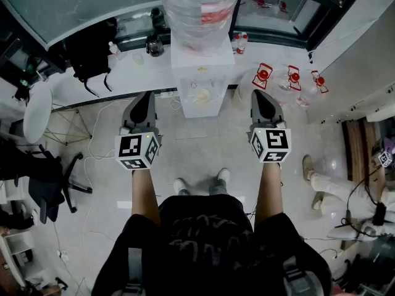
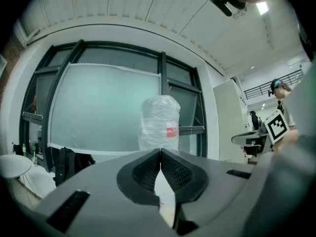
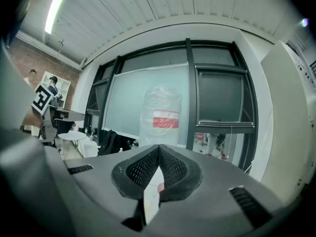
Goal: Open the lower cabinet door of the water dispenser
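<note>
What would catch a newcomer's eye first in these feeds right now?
The white water dispenser stands straight ahead against the window ledge, topped by a big bottle wrapped in clear plastic with a red label. The left gripper and right gripper are held out either side of it, jaws shut and empty, touching nothing. A black backpack sits on the ledge to the left.

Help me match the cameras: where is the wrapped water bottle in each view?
Head view: water bottle top centre, on the dispenser.
Left gripper view: water bottle at centre.
Right gripper view: water bottle at centre.
Shared landmark: black bag to its left.
</note>
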Action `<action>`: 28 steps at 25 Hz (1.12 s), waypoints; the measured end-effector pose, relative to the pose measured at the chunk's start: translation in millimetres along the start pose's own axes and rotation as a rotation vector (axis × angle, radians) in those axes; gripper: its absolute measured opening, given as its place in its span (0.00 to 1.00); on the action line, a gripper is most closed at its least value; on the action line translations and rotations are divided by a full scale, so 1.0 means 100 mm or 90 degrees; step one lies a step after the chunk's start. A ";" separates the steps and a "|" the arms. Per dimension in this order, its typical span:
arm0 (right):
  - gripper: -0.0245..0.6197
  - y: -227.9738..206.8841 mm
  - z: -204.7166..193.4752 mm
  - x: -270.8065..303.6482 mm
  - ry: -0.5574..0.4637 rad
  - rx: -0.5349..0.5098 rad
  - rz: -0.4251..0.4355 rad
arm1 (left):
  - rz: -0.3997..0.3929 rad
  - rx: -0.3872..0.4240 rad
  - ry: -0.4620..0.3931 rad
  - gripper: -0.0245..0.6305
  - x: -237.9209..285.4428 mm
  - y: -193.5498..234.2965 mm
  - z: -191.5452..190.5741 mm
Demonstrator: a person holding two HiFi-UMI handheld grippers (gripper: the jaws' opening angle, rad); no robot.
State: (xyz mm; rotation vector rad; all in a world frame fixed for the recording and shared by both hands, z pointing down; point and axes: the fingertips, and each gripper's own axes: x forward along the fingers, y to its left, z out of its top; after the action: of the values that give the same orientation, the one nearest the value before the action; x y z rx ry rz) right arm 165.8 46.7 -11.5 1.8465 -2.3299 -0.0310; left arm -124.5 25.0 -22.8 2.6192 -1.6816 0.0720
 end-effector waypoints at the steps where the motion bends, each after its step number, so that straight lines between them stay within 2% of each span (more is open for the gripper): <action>1: 0.05 0.03 0.01 0.00 -0.001 -0.001 -0.002 | -0.004 0.002 0.000 0.06 0.00 0.01 0.00; 13: 0.05 0.55 0.03 -0.28 0.010 -0.010 -0.038 | -0.053 -0.009 0.008 0.06 -0.38 0.20 -0.10; 16: 0.05 0.58 0.03 -0.37 0.009 -0.014 -0.030 | -0.050 -0.019 0.010 0.06 -0.47 0.14 -0.13; 23: 0.05 0.55 0.02 -0.48 0.000 -0.007 0.008 | -0.041 -0.009 0.017 0.06 -0.60 -0.01 -0.12; 28: 0.05 0.60 -0.09 -0.48 0.011 -0.006 0.014 | -0.041 0.000 0.027 0.06 -0.63 0.03 -0.19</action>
State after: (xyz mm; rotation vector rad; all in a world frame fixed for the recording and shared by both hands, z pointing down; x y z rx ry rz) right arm 119.8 107.5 -1.0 1.8099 -2.3336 -0.0242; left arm -154.2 81.9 -7.4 2.6488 -1.5829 0.1249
